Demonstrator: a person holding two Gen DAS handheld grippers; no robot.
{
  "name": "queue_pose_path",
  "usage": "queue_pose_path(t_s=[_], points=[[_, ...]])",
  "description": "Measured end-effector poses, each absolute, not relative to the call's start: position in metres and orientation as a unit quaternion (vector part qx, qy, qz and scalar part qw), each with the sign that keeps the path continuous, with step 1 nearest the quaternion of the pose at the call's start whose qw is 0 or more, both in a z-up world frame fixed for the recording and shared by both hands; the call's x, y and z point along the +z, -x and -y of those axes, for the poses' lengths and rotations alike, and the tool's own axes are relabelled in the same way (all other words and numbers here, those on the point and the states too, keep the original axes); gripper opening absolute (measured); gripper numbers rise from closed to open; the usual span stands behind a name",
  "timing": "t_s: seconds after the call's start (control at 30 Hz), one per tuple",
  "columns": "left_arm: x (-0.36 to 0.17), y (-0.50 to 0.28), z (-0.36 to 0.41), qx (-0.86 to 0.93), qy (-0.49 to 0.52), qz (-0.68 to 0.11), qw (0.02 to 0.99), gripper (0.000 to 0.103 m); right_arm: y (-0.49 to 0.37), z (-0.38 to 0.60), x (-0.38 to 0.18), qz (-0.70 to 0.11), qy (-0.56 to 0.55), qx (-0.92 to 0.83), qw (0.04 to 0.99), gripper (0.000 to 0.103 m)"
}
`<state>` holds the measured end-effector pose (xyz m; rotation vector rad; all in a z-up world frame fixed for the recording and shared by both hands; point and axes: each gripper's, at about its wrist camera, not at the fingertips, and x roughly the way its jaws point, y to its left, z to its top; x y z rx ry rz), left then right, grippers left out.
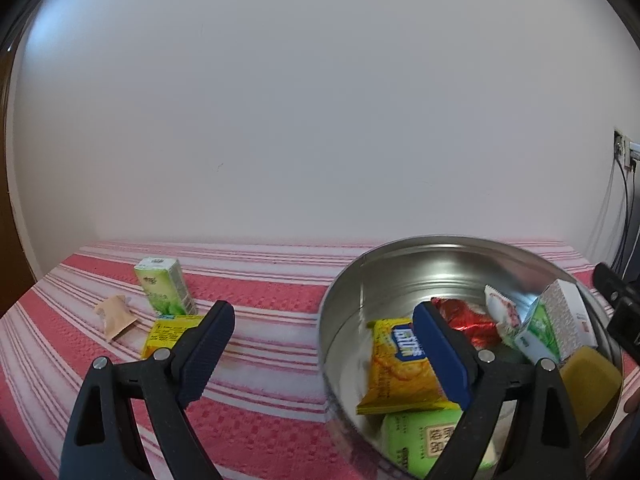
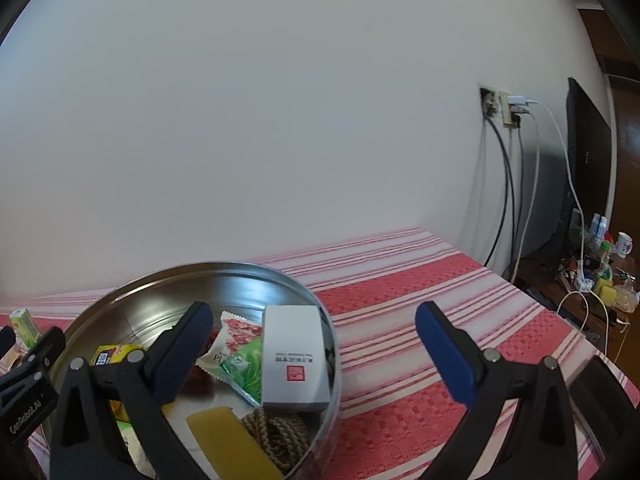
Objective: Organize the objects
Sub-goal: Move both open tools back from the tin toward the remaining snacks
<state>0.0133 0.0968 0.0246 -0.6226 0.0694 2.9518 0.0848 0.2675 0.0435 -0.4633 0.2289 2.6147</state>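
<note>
A round metal tin (image 1: 352, 292) (image 2: 132, 300) stands on the red-striped cloth and holds several snack packets, among them a yellow biscuit packet (image 1: 400, 380), a red wrapper (image 1: 468, 320) and a white-and-green box (image 1: 556, 324) (image 2: 294, 360). Left of the tin lie a green drink carton (image 1: 164, 290), a yellow packet (image 1: 170, 334) and a tan sachet (image 1: 114, 316). My left gripper (image 1: 324, 346) is open and empty, its right finger over the tin. My right gripper (image 2: 314, 346) is open and empty, its left finger over the tin.
A white wall runs behind the cloth-covered table (image 2: 420, 292). Wall sockets with hanging cables (image 2: 516, 184) sit at the right. Beyond the table's right edge is a dark screen (image 2: 588, 176) and a cluttered low shelf (image 2: 600, 276).
</note>
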Motion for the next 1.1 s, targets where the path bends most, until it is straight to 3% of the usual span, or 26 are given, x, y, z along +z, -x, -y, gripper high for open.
queue_pose_path(t_s=[0.67,1.1], points=[[0.025,-0.014,-0.05,0.974,0.216,-0.022,0.061,0.092,-0.111,-0.23,0.052,-0.08,0.112,0.949,0.284,0.103],[0.022,0.002,0.003,0.973,0.227,-0.025,0.045,0.092,-0.1,-0.167,0.05,-0.078,0.119,0.958,0.249,0.099]])
